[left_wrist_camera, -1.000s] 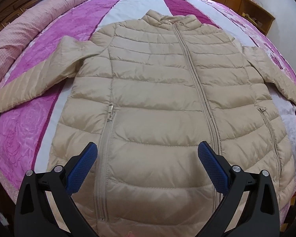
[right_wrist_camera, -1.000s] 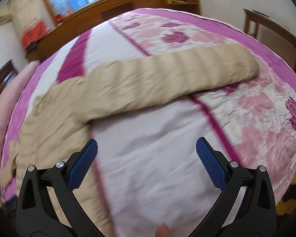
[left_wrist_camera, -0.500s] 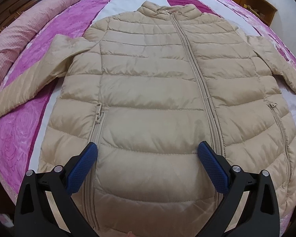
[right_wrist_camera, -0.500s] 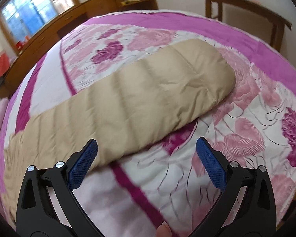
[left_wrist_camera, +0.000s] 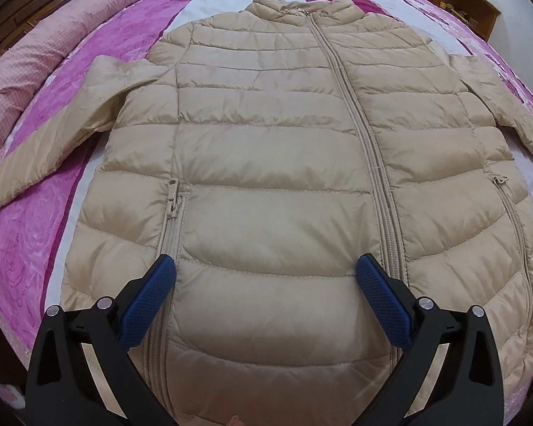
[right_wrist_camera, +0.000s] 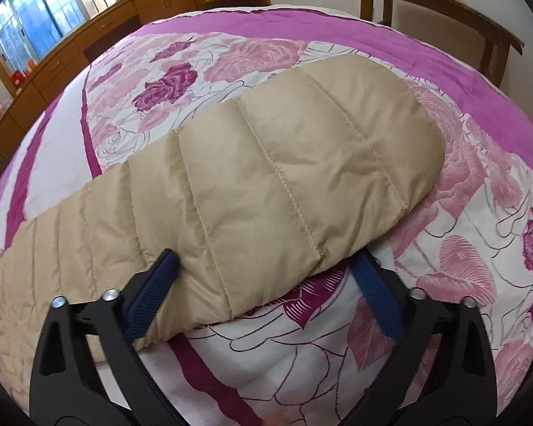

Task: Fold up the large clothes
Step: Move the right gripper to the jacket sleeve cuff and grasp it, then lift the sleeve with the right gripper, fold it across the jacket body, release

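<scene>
A beige puffer jacket [left_wrist_camera: 266, 142] lies flat and zipped on the bed, collar at the far end, both sleeves spread outwards. My left gripper [left_wrist_camera: 266, 261] hangs open over the jacket's lower front, between the left pocket zip [left_wrist_camera: 172, 206] and the centre zip, with nothing in it. In the right wrist view the jacket's sleeve [right_wrist_camera: 266, 163] runs across the bedspread, its cuff end to the right. My right gripper [right_wrist_camera: 264, 257] straddles that sleeve near the cuff and its jaws are closing. The sleeve's near edge sits between the fingers, and the right fingertip [right_wrist_camera: 364, 273] is partly tucked under the fabric.
The bed wears a magenta, white and rose-print bedspread [right_wrist_camera: 462, 266]. A pink rolled quilt [left_wrist_camera: 35, 53] lies along the left side. Wooden cabinets [right_wrist_camera: 71, 46] line the far wall under a window. A wooden chair [right_wrist_camera: 444, 3] stands beyond the bed's far right edge.
My right gripper has swept along the sleeve toward its cuff and dropped onto it, so the sleeve now sits between the fingers, which have narrowed slightly. The left gripper sank slightly toward the jacket.
</scene>
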{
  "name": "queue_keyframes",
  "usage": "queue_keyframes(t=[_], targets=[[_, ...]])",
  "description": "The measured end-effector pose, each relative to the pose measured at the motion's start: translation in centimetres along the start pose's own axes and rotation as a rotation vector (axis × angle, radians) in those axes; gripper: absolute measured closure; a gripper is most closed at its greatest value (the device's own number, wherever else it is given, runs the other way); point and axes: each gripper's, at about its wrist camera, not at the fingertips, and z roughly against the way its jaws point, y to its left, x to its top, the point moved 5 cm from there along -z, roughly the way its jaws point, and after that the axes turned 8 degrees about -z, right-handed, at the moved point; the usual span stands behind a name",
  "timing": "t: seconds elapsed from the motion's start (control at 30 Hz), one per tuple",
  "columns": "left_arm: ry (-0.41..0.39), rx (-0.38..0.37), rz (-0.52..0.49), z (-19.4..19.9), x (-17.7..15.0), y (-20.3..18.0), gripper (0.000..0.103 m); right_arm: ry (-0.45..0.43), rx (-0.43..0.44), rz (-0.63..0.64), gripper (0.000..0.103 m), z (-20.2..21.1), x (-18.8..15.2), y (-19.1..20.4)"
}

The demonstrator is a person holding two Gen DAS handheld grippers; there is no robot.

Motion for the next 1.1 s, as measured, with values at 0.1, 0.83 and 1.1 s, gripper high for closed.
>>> queue_keyframes(t=[0.1, 0.83, 1.1], targets=[[0.001, -0.001, 0.002, 0.0, -0.1, 0.0, 0.005, -0.021, -0.003, 0.056, 0.045, 0.7, -0.2, 0.4], [-0.045, -0.003, 0.014, 2.0, 0.1, 2.4, 0.005, -0.136, 0.338, 0.139, 0.098, 14.0, -2.8, 8.0], [-0.064, 0.022, 0.039, 2.9, 0.2, 5.4, 0.005, -0.162, 0.485, 0.259, 0.098, 20.2, -6.2, 15.6]])
